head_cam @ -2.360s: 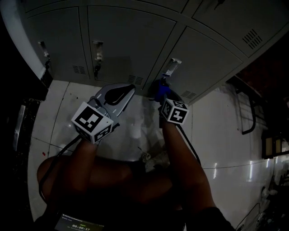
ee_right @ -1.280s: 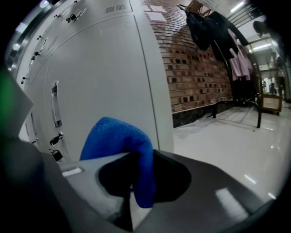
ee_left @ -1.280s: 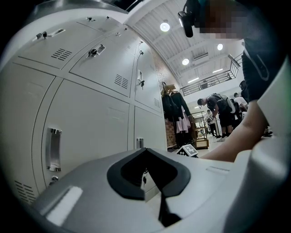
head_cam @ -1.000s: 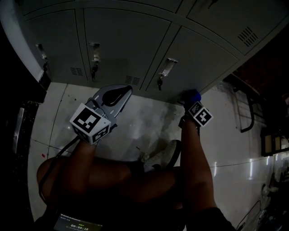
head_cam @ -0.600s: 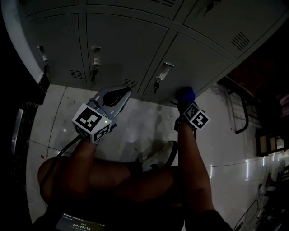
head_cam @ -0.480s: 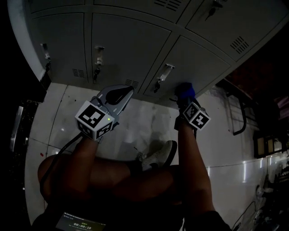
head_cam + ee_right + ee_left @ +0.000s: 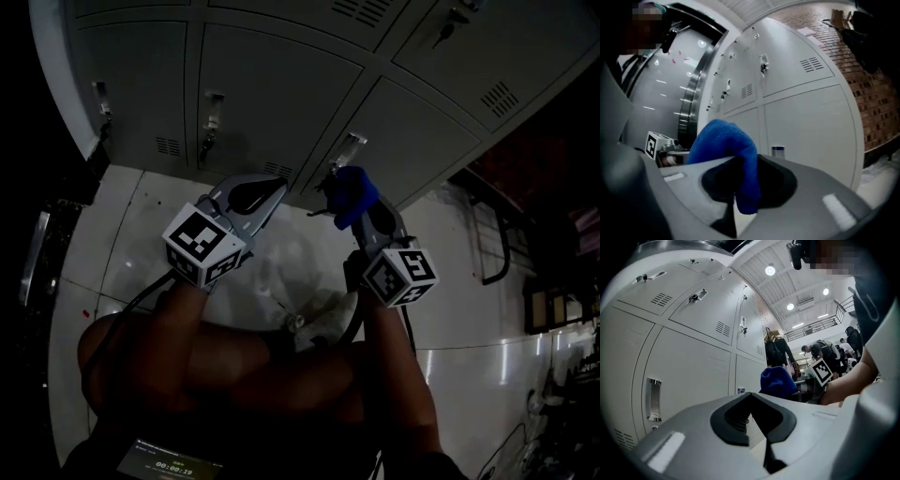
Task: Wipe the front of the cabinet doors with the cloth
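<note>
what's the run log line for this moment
task: wipe cabinet doors | right gripper: shut on blue cloth | left gripper: shut, empty | cloth-door contact: cannot tell

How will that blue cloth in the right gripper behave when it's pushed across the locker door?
Likely floppy: the blue cloth droops over the right gripper in a soft fold. Probably light, bunching above the jaws without sagging far. Its fuzzy pile should drag rather than slip on the smooth cabinet door.
</note>
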{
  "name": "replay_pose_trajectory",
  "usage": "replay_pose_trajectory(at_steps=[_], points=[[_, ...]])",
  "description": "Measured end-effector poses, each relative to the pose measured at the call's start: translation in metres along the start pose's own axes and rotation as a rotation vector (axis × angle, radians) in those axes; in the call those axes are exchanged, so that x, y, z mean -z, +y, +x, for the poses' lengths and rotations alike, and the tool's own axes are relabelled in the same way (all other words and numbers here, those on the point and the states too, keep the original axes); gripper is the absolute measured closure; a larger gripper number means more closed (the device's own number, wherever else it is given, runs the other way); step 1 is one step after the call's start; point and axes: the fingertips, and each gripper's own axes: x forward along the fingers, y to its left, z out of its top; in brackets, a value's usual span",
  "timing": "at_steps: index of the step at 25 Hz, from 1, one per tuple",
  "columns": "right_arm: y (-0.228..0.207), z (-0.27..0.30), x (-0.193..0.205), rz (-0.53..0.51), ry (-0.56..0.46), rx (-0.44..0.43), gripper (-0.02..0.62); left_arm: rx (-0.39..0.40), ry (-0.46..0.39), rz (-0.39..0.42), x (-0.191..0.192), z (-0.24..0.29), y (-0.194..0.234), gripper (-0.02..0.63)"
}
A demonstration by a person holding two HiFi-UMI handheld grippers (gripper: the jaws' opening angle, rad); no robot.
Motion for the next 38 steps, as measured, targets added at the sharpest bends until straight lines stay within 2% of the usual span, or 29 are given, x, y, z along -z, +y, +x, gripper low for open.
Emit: replay_pose_trajectory(at_steps=[5, 9, 26, 38], points=[[0.031, 0.002, 0.017, 0.043, -0.013, -0.124, 0.526, -0.004, 0.014, 0.008, 0.004, -0.001, -0.002, 0.601], [0.039, 0.005, 0.027, 0.028, 0.009, -0.164, 0.526, 0.0, 0.031, 0.004, 0.013, -0.001, -0.003, 0.601], [0.048, 0.001, 0.023, -0.069, -0.007, -0.185, 0.526, 0.015, 0.047, -0.009, 0.02, 0.0, -0.009, 0.601], [0.051, 0.002, 0.026, -0.065, 0.0, -0.189, 0.526, 0.01, 0.056, 0.0, 0.023, 0.0, -0.011, 0.6]])
